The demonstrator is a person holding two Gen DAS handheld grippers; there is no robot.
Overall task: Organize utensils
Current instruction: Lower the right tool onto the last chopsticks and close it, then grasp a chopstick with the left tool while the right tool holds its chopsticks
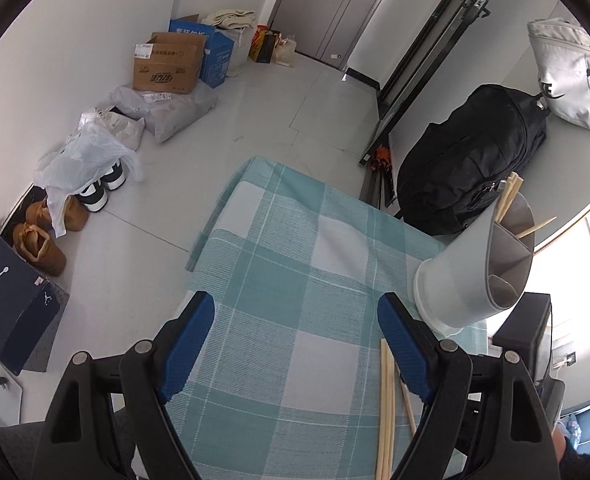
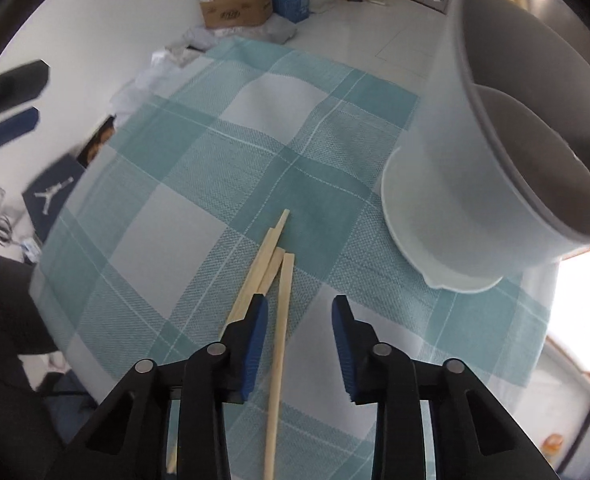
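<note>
Right gripper (image 2: 299, 312), black frame with blue ribbed pads, hangs low over a teal-and-white checked tablecloth (image 2: 199, 184); jaws stand wide apart and hold nothing. Loose pale wooden chopsticks (image 2: 273, 256) lie flat on the cloth at the gripper's front. One single stick runs up through the gap between the pads, nearer the left pad, long axis almost parallel to the fingers, its squared end pointing away from the camera. The other sticks sit just left of it, partly hidden under the left pad, and fan forward and slightly right; their tips converge with the single stick's end, and one reaches farther ahead than the rest. Whether the left pad touches them cannot be told. Ahead and to the right, near the sticks but apart from them, stands a pale grey plastic utensil holder with inner dividers (image 2: 495, 168) on a white drip base. In the left wrist view the left gripper (image 1: 295, 312) is also wide open and empty, above the same cloth (image 1: 295, 240). The loose chopsticks (image 1: 387, 408) lie near its right finger, partly under it, long axes running roughly along the fingers. The holder (image 1: 471, 272) stands just beyond the right fingertip, with a few chopsticks upright in its far compartment (image 1: 509, 196), leaning outward.
</note>
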